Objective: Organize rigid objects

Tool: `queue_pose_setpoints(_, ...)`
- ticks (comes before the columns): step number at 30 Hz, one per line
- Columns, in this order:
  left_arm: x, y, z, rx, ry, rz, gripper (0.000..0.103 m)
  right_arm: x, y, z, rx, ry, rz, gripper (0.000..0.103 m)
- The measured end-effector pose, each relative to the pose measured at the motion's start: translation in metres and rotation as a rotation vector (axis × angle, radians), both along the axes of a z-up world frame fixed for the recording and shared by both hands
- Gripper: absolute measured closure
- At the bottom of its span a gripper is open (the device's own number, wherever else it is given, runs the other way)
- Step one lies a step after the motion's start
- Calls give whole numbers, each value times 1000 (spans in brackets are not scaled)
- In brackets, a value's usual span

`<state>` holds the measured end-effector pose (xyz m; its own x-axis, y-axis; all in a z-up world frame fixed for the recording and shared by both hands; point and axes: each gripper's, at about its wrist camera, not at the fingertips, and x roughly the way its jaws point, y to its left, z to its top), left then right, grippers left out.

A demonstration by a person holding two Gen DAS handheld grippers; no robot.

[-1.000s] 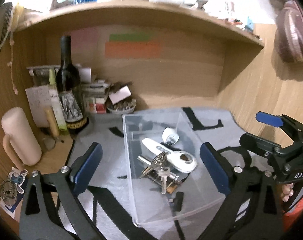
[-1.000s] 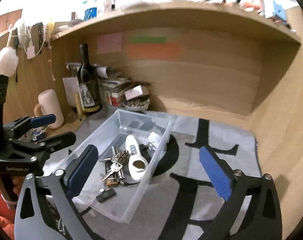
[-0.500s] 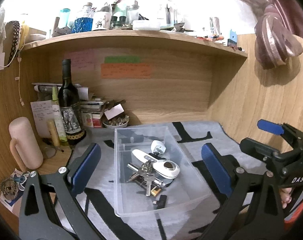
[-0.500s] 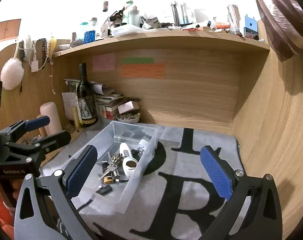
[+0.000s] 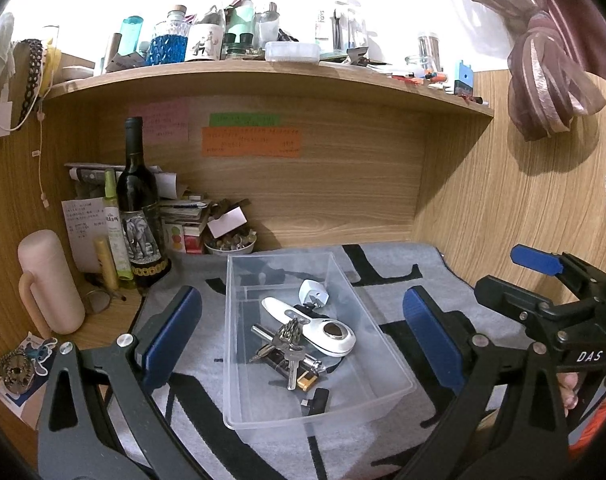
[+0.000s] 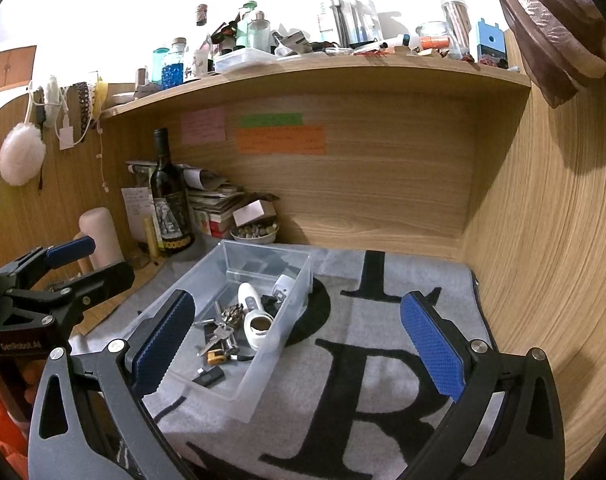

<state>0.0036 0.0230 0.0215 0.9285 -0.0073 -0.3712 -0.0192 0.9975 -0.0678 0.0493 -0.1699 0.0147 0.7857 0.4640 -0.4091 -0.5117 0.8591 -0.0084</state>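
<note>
A clear plastic bin stands on a grey mat with black letters. Inside lie a white handheld device, a white plug adapter, a bunch of keys, a brass padlock and a small black piece. My left gripper is open above the bin, holding nothing. My right gripper is open to the bin's right, over the mat, also holding nothing.
At the back left stand a wine bottle, a pink mug, stacked papers and a small bowl of bits. A cluttered shelf overhangs. A wooden wall rises on the right.
Both grippers have pulled back and up from the bin, so the shelf top has come into view. The bin and its contents lie as before.
</note>
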Motion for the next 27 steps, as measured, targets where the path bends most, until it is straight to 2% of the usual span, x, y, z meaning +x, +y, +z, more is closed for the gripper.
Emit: queue_pose_setpoints(27,-1,0,-1,1,-9,6,1,-1,3,0,1,-4,2,0)
